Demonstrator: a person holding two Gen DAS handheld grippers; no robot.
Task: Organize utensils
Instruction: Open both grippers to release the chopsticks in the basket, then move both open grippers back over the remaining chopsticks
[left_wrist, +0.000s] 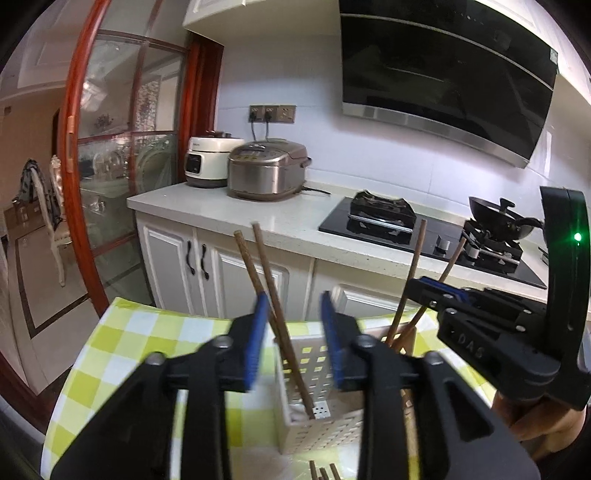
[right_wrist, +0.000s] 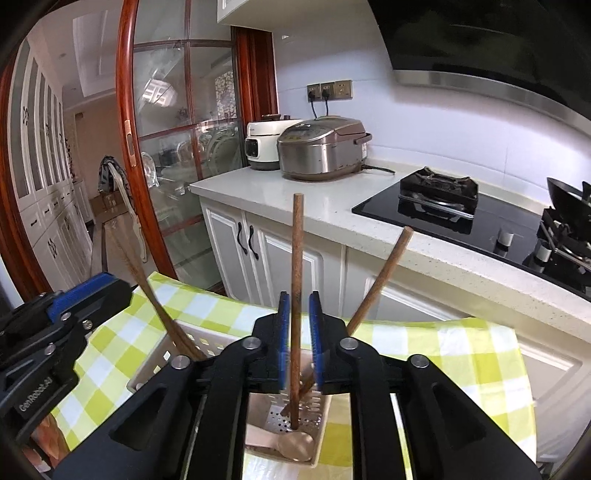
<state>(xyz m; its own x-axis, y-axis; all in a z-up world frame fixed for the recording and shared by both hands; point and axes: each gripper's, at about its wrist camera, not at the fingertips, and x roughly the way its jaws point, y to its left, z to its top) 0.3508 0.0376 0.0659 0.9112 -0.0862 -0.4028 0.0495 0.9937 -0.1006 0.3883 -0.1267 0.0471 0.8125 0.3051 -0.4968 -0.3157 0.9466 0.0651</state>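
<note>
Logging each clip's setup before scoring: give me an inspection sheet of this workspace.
Surface: table under a yellow-green checked cloth.
Job's things: white perforated utensil basket holding wooden chopsticks and a spoon.
Clutter: more chopstick ends at the near edge.
Grippers: left gripper open, chopsticks between the pads; right gripper open around one upright chopstick.
Cables: two plugs in the wall sockets.
Surroundings: rice cookers, gas hob, wok, glass door.

The right gripper (right_wrist: 298, 321) hides the utensil basket's (right_wrist: 162, 354) middle.
</note>
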